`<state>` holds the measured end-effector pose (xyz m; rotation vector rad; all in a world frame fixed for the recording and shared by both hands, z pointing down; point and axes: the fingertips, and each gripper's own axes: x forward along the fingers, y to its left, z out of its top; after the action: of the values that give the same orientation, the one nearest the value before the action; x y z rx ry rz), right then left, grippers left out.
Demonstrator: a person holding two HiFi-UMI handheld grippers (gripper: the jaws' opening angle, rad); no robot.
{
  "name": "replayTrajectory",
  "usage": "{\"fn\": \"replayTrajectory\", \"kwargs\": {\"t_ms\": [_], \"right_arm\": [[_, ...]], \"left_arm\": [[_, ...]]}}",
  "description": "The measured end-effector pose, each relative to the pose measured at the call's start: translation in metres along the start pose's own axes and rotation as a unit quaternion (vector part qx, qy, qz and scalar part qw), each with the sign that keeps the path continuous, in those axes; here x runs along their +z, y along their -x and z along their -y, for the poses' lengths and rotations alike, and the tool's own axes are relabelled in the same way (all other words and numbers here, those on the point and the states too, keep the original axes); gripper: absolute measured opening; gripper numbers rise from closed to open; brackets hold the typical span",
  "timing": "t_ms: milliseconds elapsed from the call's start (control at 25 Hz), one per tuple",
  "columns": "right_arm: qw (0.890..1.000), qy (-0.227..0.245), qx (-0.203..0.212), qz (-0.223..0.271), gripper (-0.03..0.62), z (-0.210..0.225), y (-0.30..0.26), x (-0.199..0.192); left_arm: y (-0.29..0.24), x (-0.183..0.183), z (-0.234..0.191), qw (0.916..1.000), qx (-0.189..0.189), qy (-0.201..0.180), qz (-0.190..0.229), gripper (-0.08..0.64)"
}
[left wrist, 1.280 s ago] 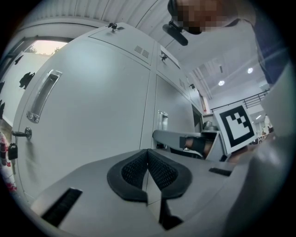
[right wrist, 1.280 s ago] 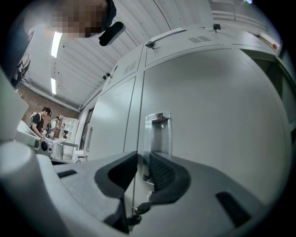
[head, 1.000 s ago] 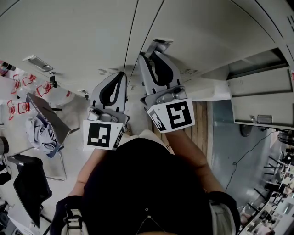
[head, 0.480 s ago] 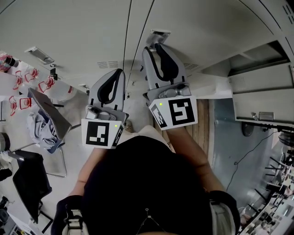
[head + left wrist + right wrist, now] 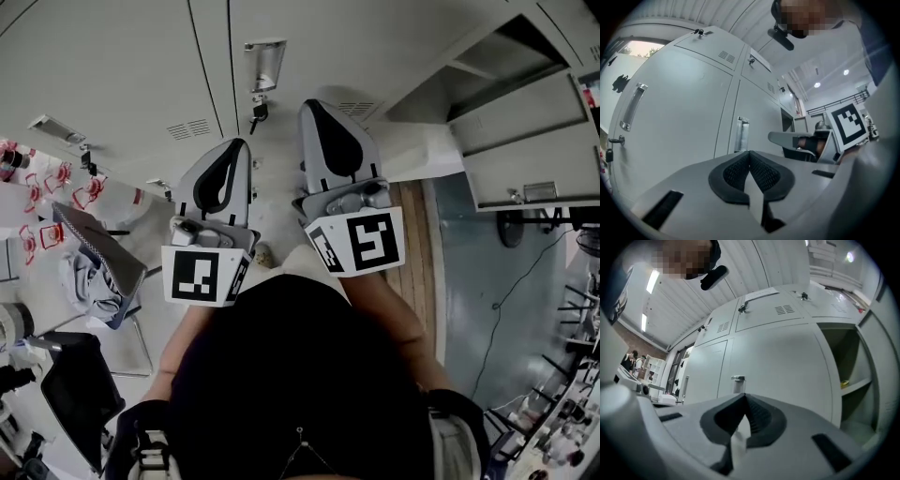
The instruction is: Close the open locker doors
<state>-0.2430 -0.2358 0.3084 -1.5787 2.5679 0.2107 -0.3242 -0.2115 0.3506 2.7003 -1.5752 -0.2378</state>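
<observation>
Although the lockers straight ahead were shut, the job was judged unfinished. At the left, the left gripper [image 5: 240,143] was held with its jaws pressed together on nothing. Beside it, the right gripper [image 5: 313,103] was likewise pressed together and empty, its jaws having just been closing with nothing between them. At the far right, the open locker door [image 5: 530,150] was swung out, well apart from both grippers, and the compartment [image 5: 839,348] with its shelf [image 5: 855,383] was exposed.

A slip was judged the likeliest fault: narrow closed tips pushed against a slick panel could be skidded off, and the door left ajar. If pushed too hard, it could be bounced back off the frame. Its edge could also be struck on the way across, since it juts outward.

The closed doors [image 5: 670,117] were seen as flat, pale, smooth painted metal, slotted with small vents near the top. A bright upright bar handle [image 5: 737,384] was fixed to one. Each gripper's pads [image 5: 735,172] were dark, ribbed and rubbery, set in matte grey curved shells.
</observation>
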Motion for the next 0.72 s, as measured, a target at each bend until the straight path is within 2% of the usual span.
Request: {"fn": "replayTrajectory", "kwargs": {"t_ms": [280,720], "right_arm": [[0.996,0.025,-0.081,0.002,0.000,0.045,0.046,0.008],[0.978,0.058,-0.202,0.001,0.000,0.113,0.126,0.024]], "left_arm": [[-0.024,-0.004,0.048,0.9973,-0.073,0.003,-0.006,0.003],[-0.059,-0.006,0.129,0.9828,-0.185,0.009,-0.006,0.003]]}}
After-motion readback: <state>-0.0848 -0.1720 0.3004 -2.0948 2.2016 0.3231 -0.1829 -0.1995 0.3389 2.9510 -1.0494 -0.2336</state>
